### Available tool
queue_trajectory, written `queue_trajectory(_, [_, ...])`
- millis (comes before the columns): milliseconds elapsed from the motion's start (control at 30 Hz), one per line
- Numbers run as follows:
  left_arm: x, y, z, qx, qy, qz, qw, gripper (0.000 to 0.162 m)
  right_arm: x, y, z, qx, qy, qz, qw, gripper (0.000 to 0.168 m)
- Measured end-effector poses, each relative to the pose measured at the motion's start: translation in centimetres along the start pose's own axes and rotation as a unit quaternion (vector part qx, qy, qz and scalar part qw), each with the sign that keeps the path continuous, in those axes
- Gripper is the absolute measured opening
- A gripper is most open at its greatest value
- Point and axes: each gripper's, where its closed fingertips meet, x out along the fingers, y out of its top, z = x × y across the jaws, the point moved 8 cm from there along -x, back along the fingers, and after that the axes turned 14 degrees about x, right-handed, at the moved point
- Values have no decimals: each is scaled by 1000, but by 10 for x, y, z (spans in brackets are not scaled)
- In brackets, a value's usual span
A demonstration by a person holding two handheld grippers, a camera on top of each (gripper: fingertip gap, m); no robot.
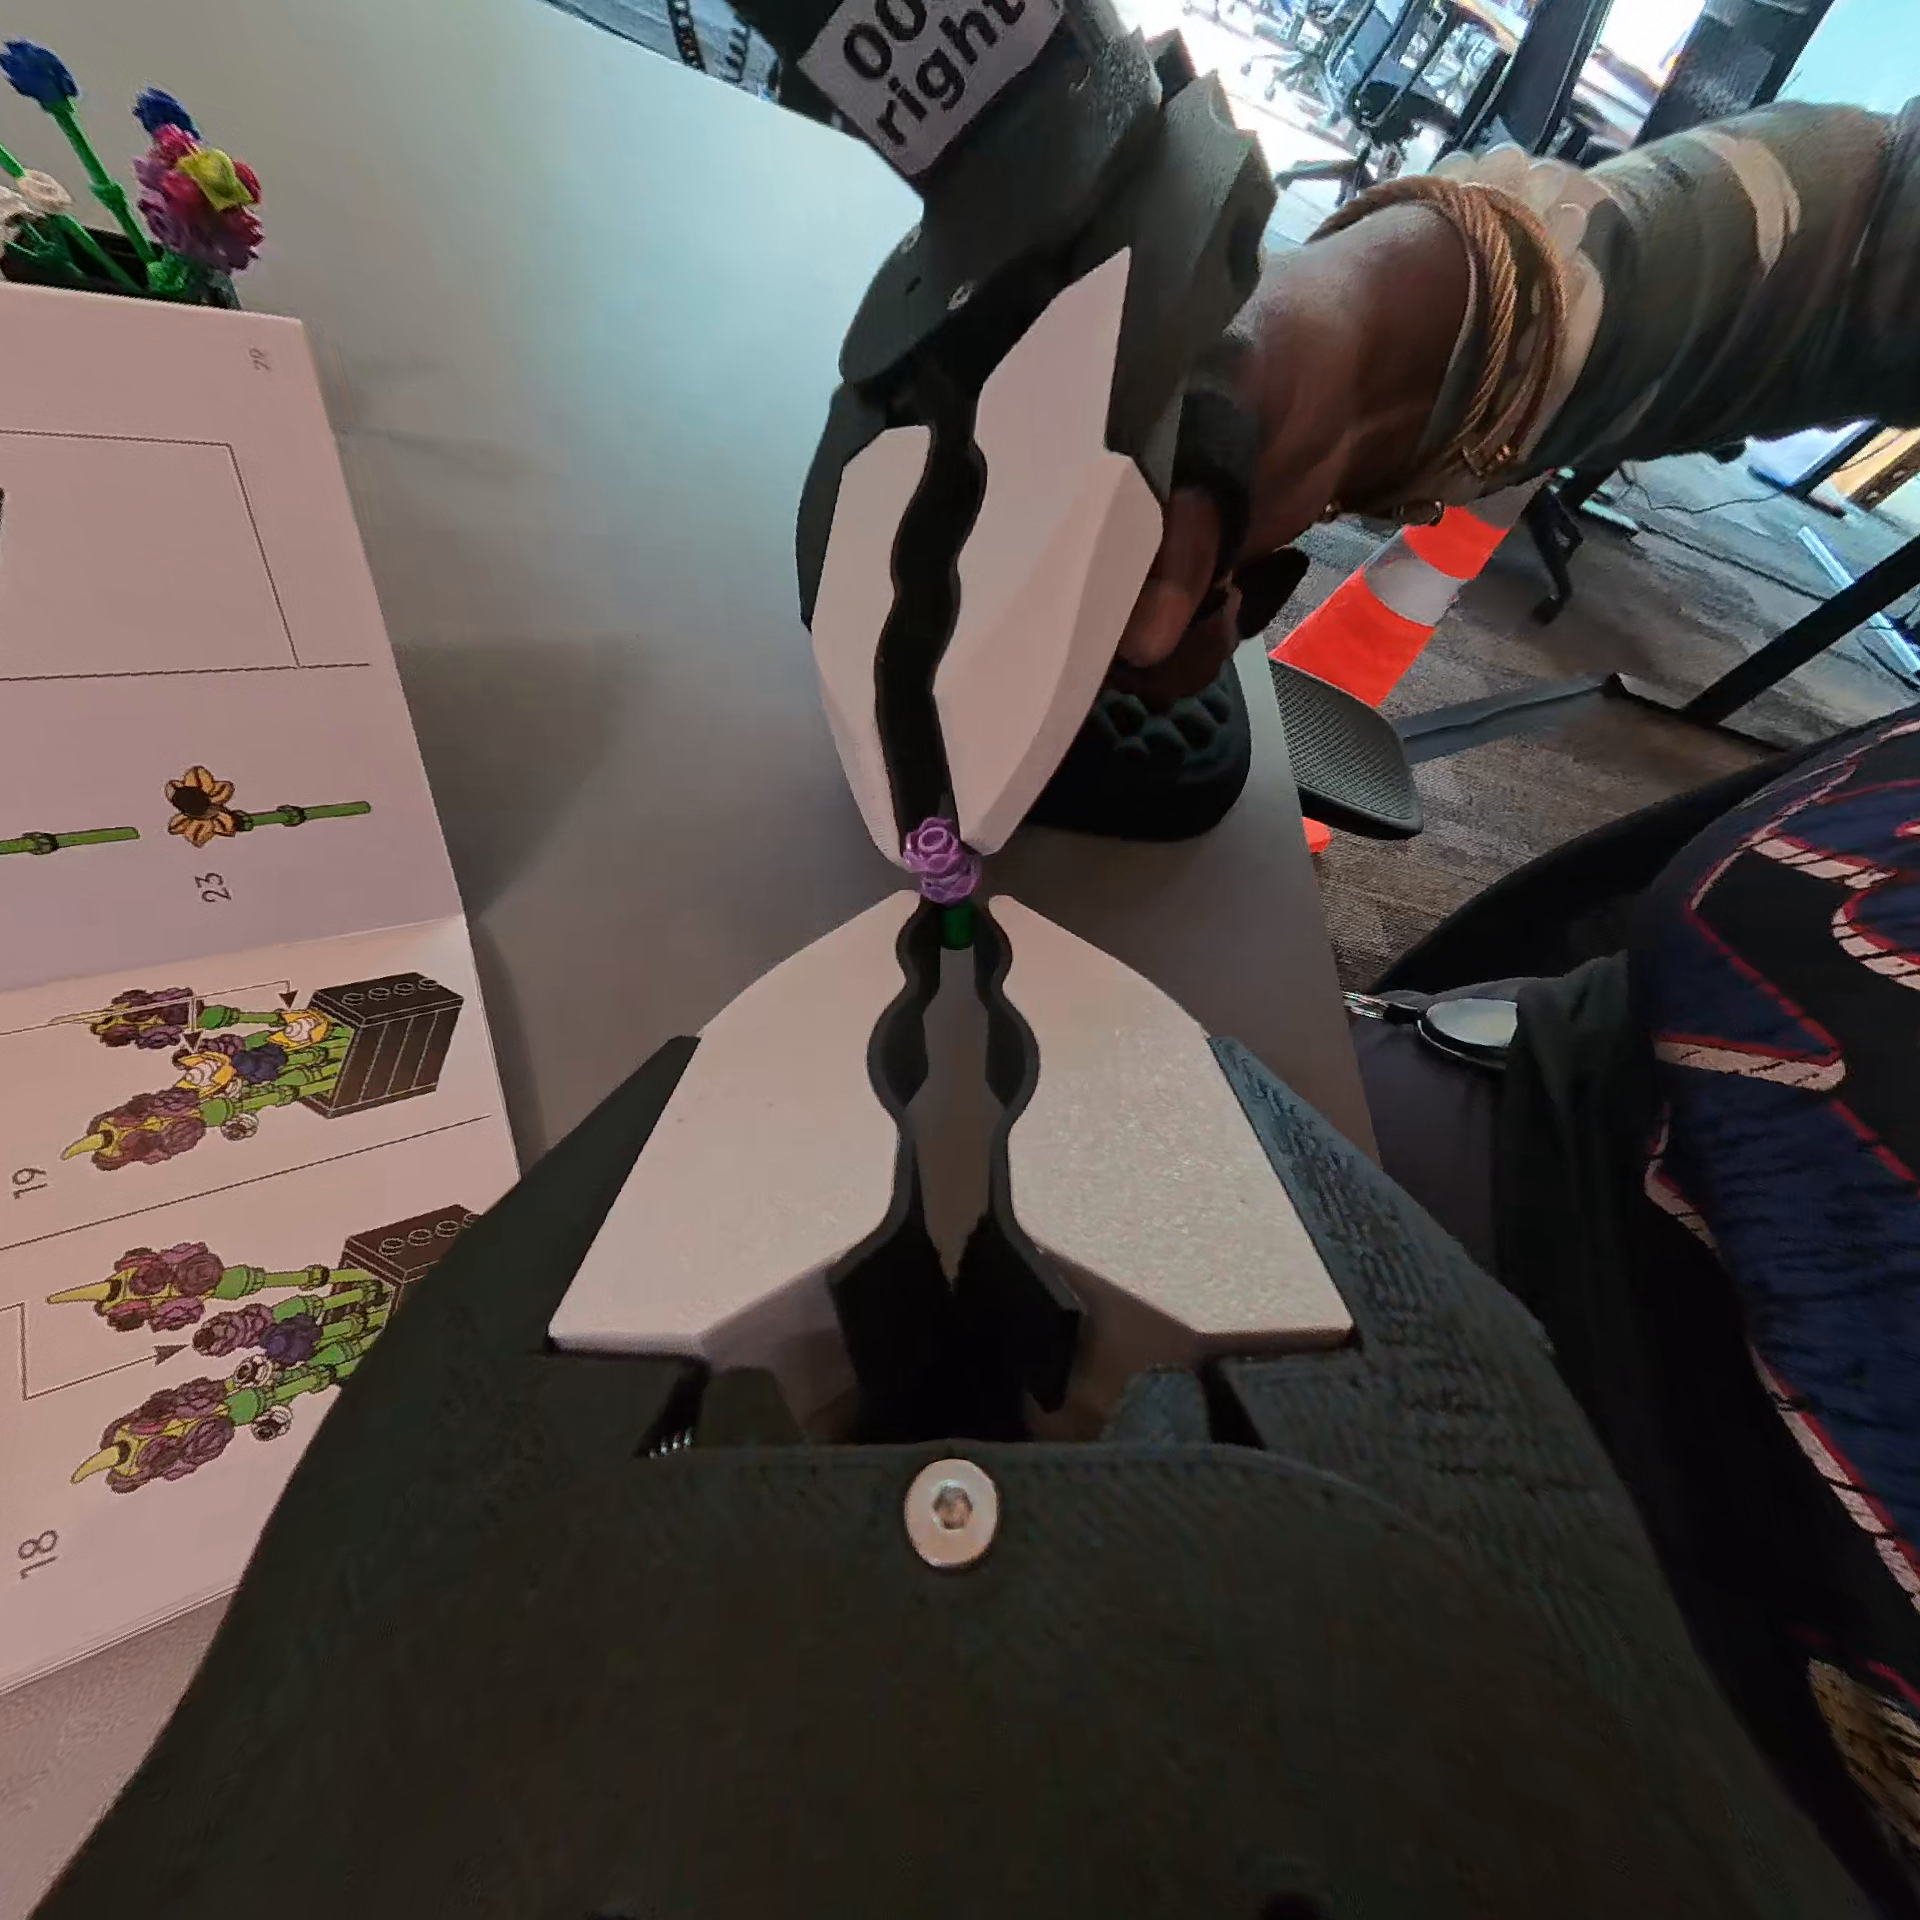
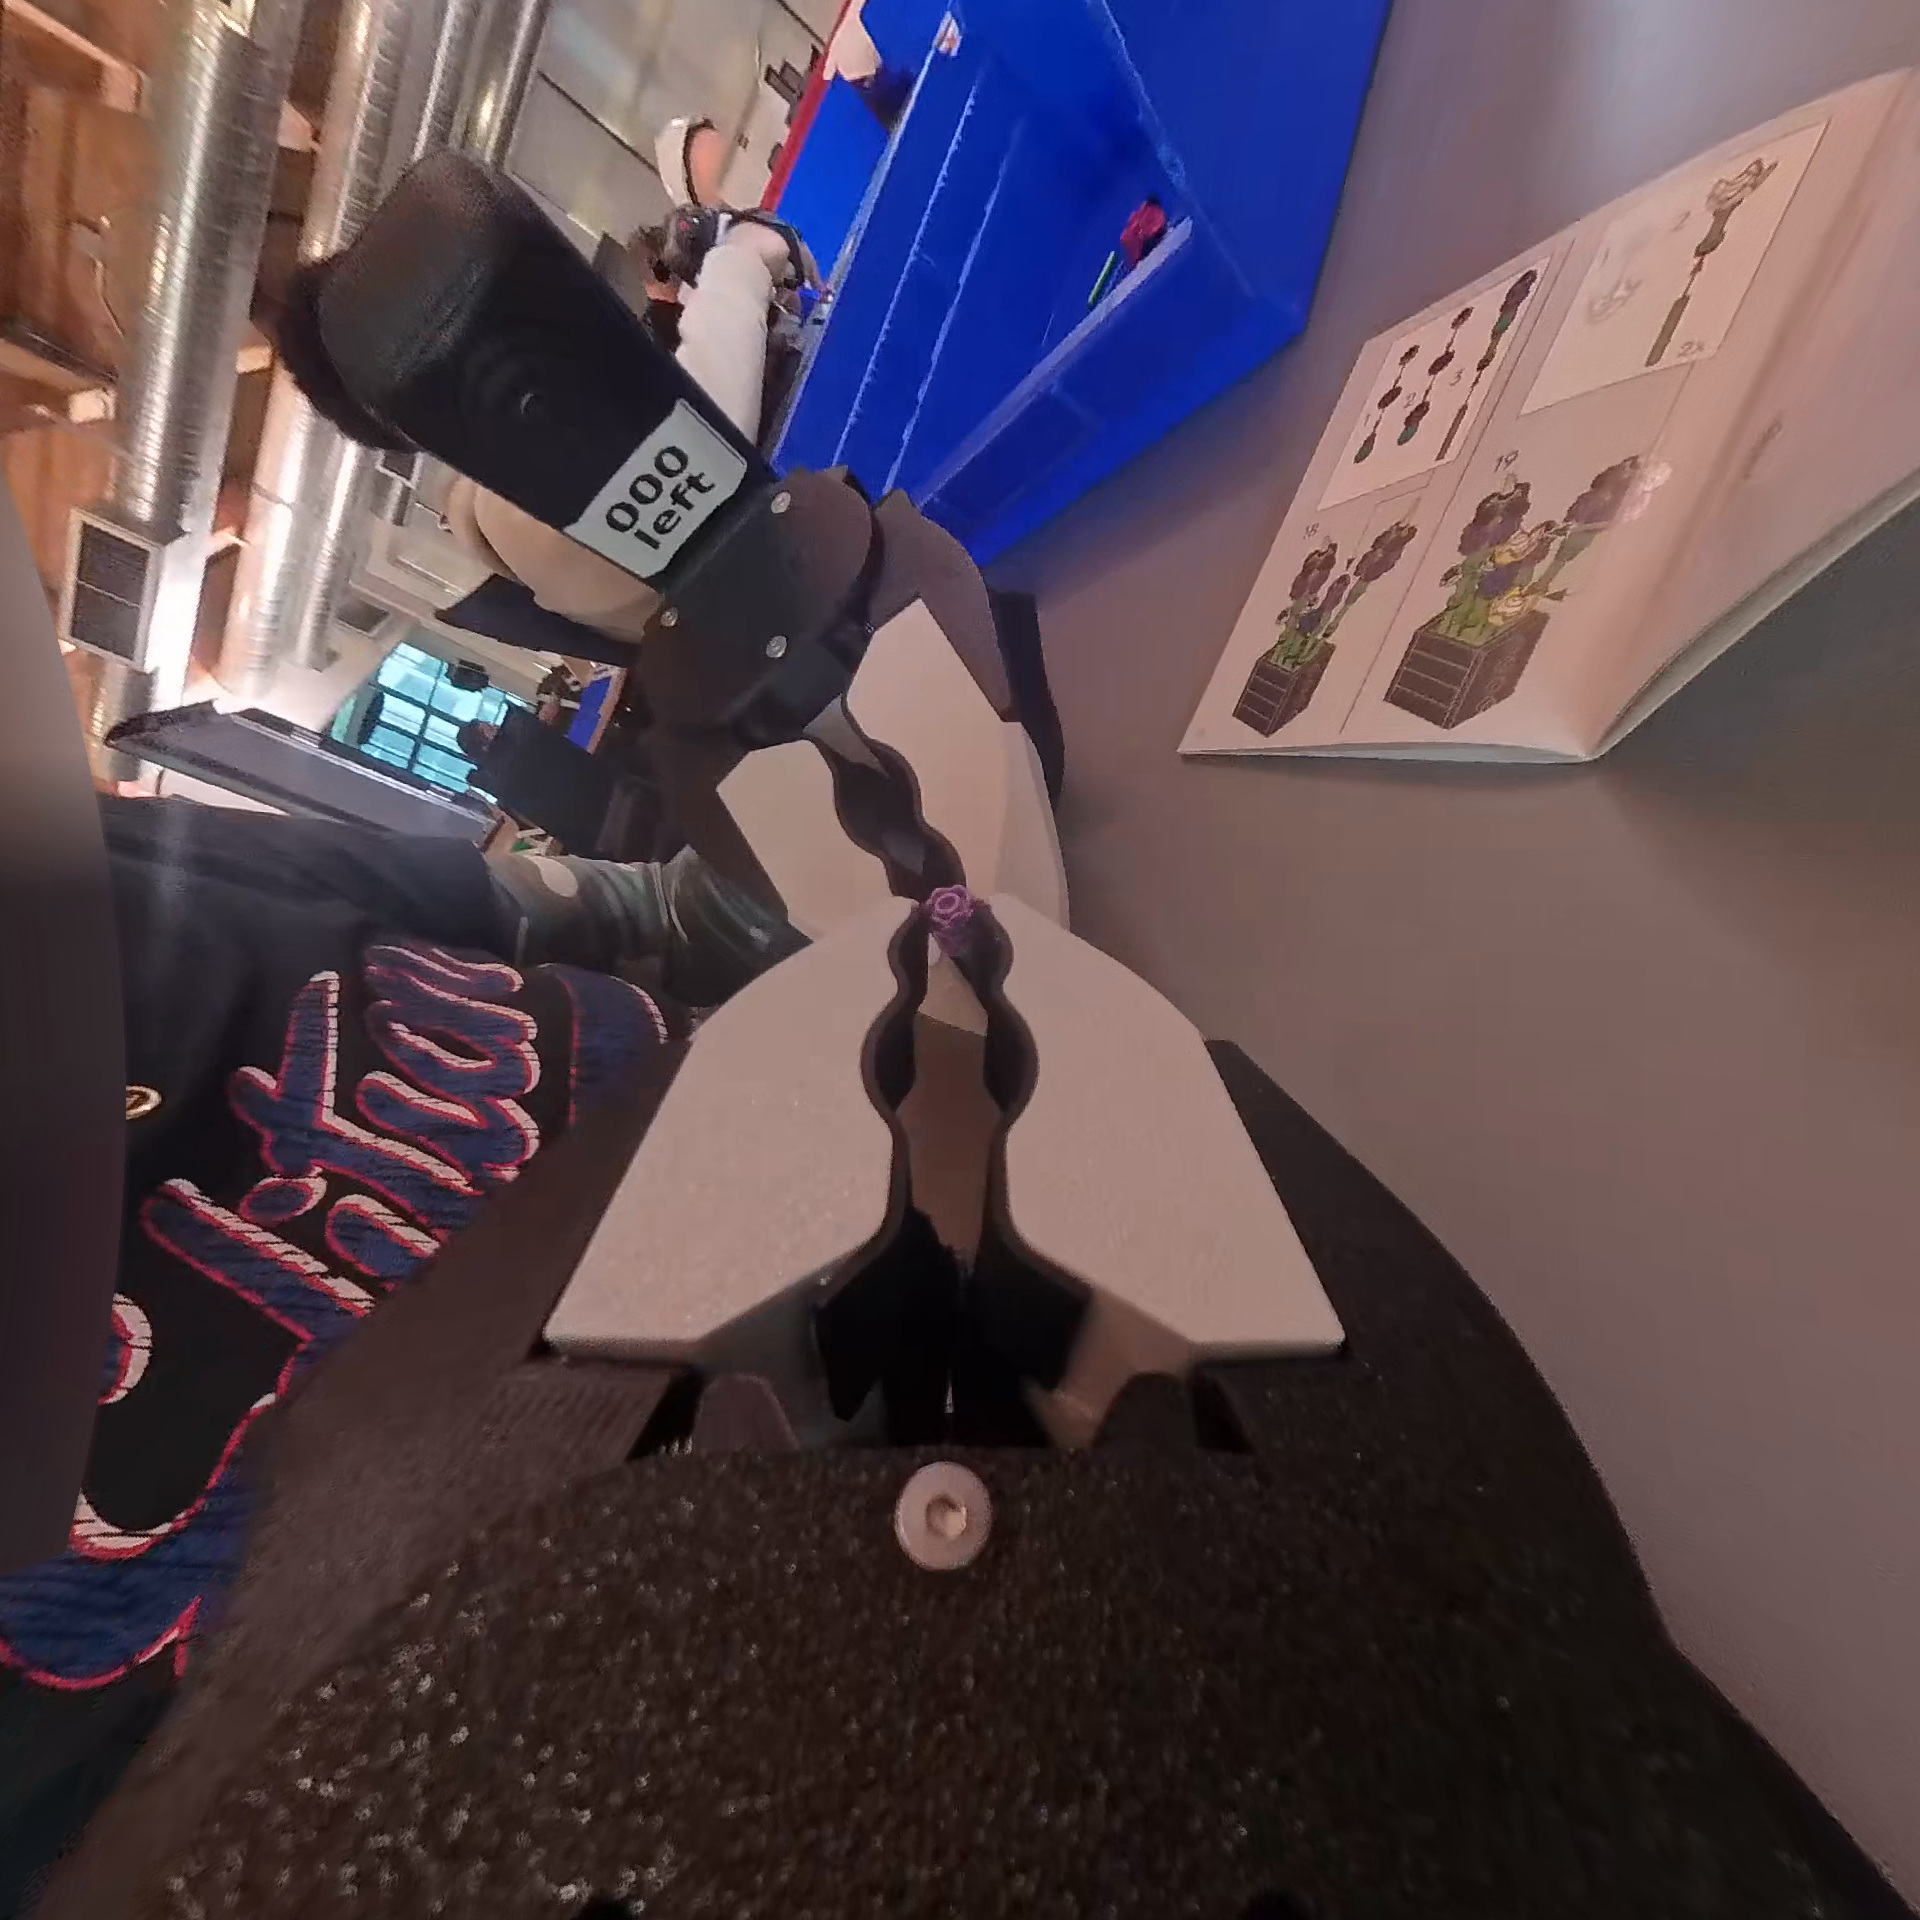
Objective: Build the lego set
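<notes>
My left gripper (image 1: 953, 920) is shut on a short green stem piece (image 1: 957, 928) that pokes out between its tips. My right gripper (image 1: 938, 831) comes in from above, tip to tip with the left one, shut on a small purple flower piece (image 1: 941, 859). The flower sits right on the end of the green stem. In the right wrist view the purple flower (image 2: 952, 921) is pinched at my right gripper's tips (image 2: 951, 928). There the left gripper (image 2: 930, 881) reaches in from the upper left and meets the flower. Both are held above the grey table (image 1: 623, 468).
An open instruction booklet (image 1: 208, 727) lies on the table to the left; it also shows in the right wrist view (image 2: 1558, 468). A built flower bouquet in a black pot (image 1: 156, 208) stands at the far left. A blue bin (image 2: 1039, 260) stands behind. The table edge (image 1: 1320, 935) runs to the right. Only a small space, under 4 cm, lies between the two pairs of fingers.
</notes>
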Motion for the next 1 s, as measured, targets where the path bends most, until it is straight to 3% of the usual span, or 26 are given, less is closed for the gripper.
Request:
queue_trajectory(267, [1,-1,-1,-9,-11,-3,1000,5,1,-5,2,-17,1,25,1000,9])
queue_trajectory(633, [-20,2,-12,-72,-8,115,991,5,14,-8,-2,42,99,218,970,9])
queue_trajectory(900, [-22,2,-14,-88,-15,133,987,5,23,-10,-4,24,93,257,961,9])
queue_trajectory(1000, [-26,2,-17,-105,-12,161,981,5,27,-8,-4,20,127,302,945,8])
